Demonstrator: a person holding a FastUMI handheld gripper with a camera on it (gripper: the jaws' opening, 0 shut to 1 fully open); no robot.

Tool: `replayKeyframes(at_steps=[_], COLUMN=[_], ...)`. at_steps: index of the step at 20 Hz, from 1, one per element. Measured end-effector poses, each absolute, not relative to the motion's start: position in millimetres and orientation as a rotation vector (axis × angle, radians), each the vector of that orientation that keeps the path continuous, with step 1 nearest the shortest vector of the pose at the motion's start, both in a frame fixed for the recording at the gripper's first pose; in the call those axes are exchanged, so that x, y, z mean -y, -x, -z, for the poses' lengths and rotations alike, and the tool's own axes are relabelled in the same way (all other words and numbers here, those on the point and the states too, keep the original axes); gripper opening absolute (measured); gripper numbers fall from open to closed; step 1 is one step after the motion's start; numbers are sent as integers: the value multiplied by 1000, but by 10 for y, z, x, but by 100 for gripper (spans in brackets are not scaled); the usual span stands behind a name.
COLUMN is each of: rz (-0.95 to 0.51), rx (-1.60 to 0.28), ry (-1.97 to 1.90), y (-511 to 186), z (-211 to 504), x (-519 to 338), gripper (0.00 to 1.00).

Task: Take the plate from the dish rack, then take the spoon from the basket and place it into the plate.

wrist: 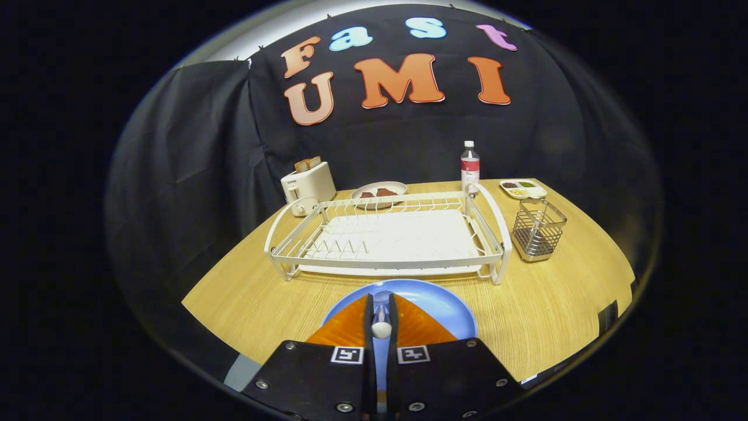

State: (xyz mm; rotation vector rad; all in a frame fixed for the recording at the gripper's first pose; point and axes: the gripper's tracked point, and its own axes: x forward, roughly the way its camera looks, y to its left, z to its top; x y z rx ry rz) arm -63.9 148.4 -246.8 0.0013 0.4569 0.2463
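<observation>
Gripper view: hand-held gripper (381,304) clamped on spoon (381,323) over blue plate (444,301), wooden table (555,304)

Even, soft light from above gives only faint shadows under the dish rack (385,237), and fisheye distortion curves the wooden table (555,316) edges.

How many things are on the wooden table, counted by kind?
Plates and dishes: 3, namely round blue plate, white oval plate with brown food, white divided snack tray
Racks and baskets: 2, namely white wire dish rack, silver wire basket
Bottles: 1, clear plastic bottle
Toasters: 1, white toaster
Spoons: 1, pale-handled spoon, clamped in the gripper
Total: 8
</observation>
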Motion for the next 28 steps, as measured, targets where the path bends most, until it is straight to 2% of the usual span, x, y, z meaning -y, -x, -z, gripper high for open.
replayKeyframes(at_steps=[9,10,13,14,16,24,28], rz=[-214,-214,-183,-171,-144,-11,45], rx=[-460,-458,-424,-409,-383,-212,-132], ry=[-7,-13,-22,-25,-29,-8,38], y=[581,570,498,473,438,395,462], z=[2355,2308,2057,1947,1726,647,289], x=[-1312,-1286,-1113,-1045,-889,-185,31], gripper=[18,31,42,57,67,95,98])
